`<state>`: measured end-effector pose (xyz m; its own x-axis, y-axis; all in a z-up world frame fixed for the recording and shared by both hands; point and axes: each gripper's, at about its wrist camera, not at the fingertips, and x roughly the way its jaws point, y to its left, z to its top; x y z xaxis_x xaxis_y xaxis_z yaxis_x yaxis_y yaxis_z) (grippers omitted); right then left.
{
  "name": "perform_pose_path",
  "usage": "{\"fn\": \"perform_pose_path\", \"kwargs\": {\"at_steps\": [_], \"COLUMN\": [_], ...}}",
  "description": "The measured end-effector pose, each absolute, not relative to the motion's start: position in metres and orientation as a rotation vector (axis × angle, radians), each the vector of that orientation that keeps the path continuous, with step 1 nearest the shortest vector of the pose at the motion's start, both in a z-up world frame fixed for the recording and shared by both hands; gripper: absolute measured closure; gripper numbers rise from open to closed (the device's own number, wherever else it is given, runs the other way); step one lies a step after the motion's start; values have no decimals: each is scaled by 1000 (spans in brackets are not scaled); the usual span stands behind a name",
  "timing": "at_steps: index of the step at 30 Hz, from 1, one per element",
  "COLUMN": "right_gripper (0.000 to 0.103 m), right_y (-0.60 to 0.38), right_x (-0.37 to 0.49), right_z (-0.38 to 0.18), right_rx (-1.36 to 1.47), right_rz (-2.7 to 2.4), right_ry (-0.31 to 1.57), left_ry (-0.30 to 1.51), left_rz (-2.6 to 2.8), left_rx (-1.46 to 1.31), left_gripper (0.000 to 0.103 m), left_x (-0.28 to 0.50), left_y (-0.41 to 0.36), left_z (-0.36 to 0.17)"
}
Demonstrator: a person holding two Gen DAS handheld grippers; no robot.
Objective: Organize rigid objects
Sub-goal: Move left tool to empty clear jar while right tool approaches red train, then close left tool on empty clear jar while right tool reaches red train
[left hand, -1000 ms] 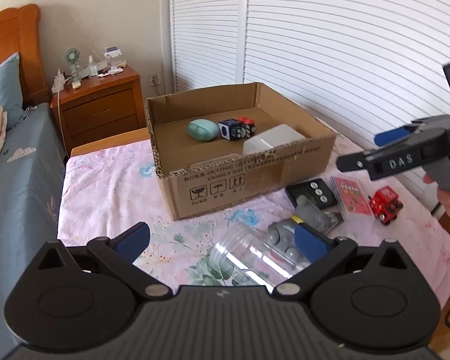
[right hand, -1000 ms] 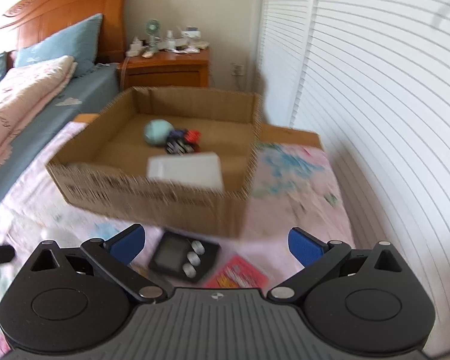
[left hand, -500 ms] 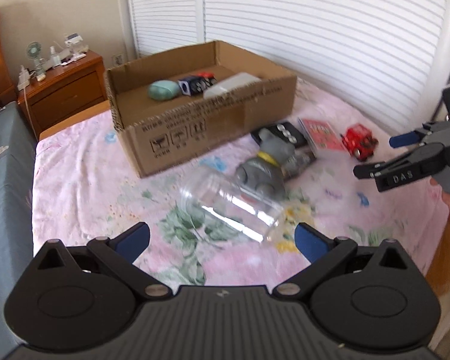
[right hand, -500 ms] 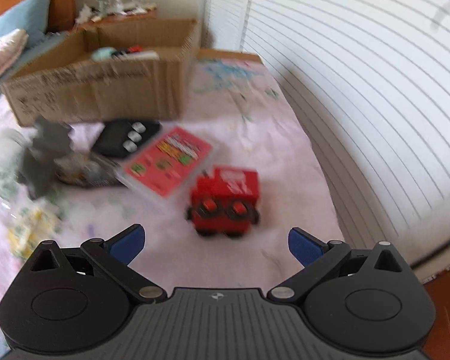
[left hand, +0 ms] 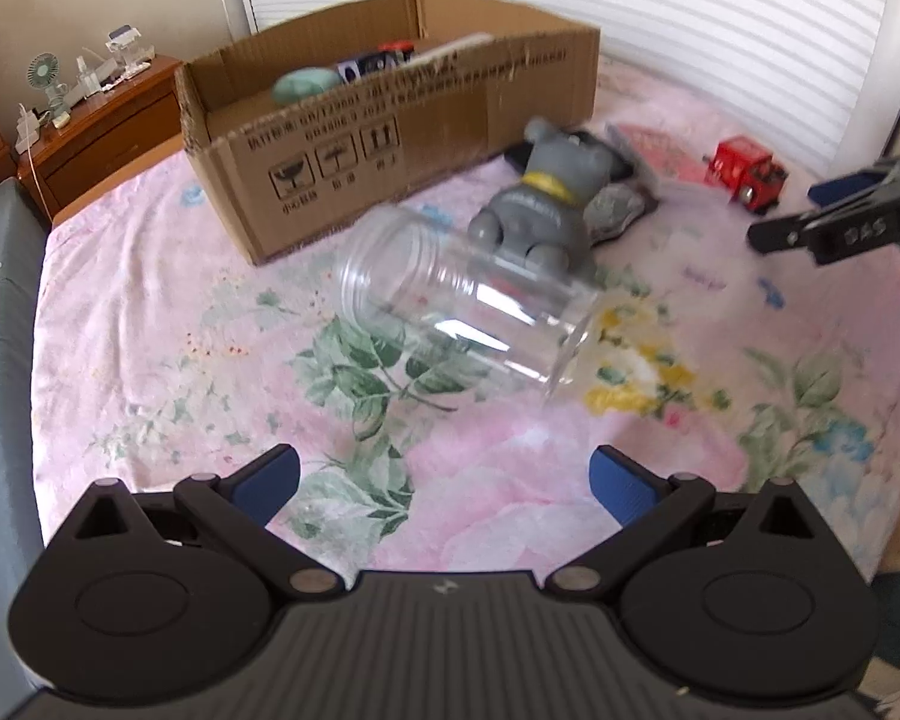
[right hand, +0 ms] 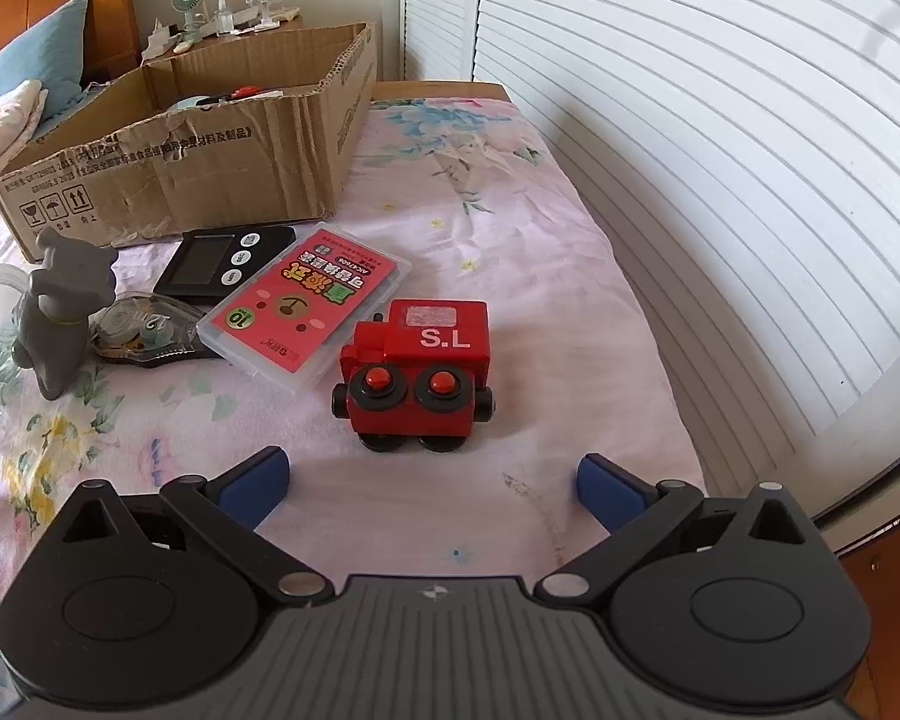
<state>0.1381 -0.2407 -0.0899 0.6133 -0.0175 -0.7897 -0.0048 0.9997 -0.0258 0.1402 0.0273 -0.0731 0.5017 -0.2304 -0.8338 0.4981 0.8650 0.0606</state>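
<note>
Rolling is the big worry on the left side: the clear plastic jar with a threaded neck [left hand: 462,309] lies on its side on the soft pink floral bedspread [left hand: 180,312], and a pinch across that slick round wall looks likely to squirt it away toward the grey bear-shaped figurine [left hand: 540,210] just beyond it, which could topple. The left gripper [left hand: 444,480] hangs near the jar with both blue-padded fingers [left hand: 267,483] spread wide, gripping nothing, touching nothing. Far left stands the open brown cardboard box [left hand: 390,120], already holding a mint-green rounded object [left hand: 306,84] and a few more pieces.

Moving right: the black timer with three round buttons [right hand: 225,261], the flat clear case with a red card inside [right hand: 306,306] and a transparent tape dispenser [right hand: 144,330] crowd together. The case sits just beside the red wooden toy train marked S.L [right hand: 417,372], so a wide approach may clip it. The train rides on wheels, so a nudge before closing could send it toward the bed's right edge. The right gripper [right hand: 429,480] waits just short of the train, fingers fully apart, empty, no contact yet.
</note>
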Motion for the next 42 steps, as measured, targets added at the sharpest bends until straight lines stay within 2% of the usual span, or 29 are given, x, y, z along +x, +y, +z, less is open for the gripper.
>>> {"fn": "perform_pose_path", "kwargs": {"at_steps": [15, 25, 36, 40, 42], "right_gripper": [0, 0, 0, 10, 24], "right_y": [-240, -240, -242, -237, -235], "right_x": [133, 137, 162, 161, 160], "right_z": [-91, -91, -92, -88, -85], "right_rx": [-27, -29, -58, -105, -130], "right_rz": [-3, 3, 44, 81, 97], "right_ry": [878, 875, 877, 864, 855], "left_ry": [906, 825, 826, 827, 828], "left_rz": [-568, -574, -564, -562, -564], "left_rx": [284, 374, 358, 353, 345], "left_gripper": [0, 2, 3, 3, 3], "left_x": [178, 182, 179, 179, 178], "left_y": [31, 15, 14, 15, 15], "left_z": [-77, -70, -65, -65, -64]}}
